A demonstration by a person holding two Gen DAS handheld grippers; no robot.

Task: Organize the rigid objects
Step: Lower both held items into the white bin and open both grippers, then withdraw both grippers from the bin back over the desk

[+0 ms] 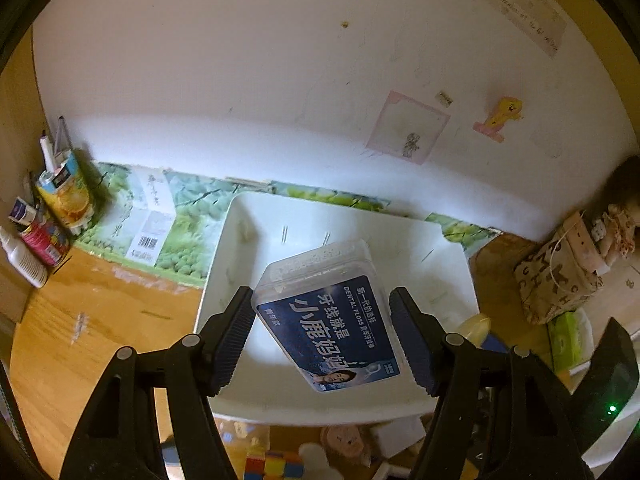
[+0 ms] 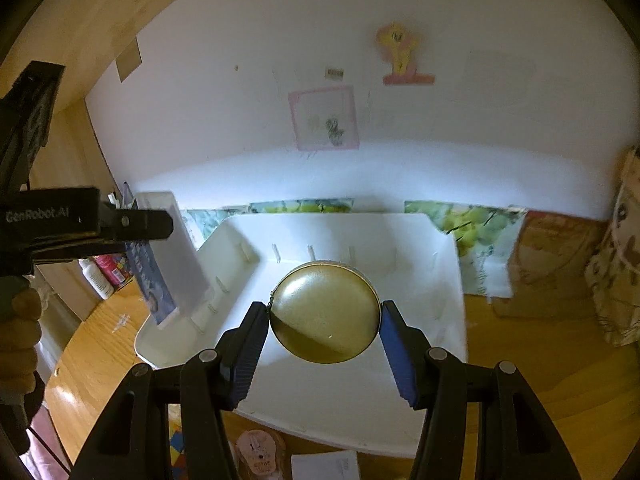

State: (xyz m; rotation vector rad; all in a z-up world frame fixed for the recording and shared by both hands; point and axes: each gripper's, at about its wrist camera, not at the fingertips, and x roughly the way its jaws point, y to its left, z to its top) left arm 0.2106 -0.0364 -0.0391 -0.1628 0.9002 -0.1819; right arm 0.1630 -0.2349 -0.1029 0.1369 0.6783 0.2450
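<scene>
Over the white bin (image 1: 240, 248) on the wooden desk (image 1: 80, 340), both tools are loaded. The left gripper (image 1: 322, 338) has its two blue-padded fingers pressed against the sides of a clear dental floss box (image 1: 328, 320) with a dark blue label (Chinese lettering, plus the words DENTAL FLOSS), and the box hangs tilted in the air above the bin's bare floor. The right gripper (image 2: 324, 350) pinches a round gold tin (image 2: 325, 312) by its rim, held just above the middle of the same bin. From the right-hand camera the left tool shows at the bin's left edge, the floss box standing nearly on end in its grasp. A Rubik's cube (image 1: 274, 466) lies on the desk just in front of the bin.
</scene>
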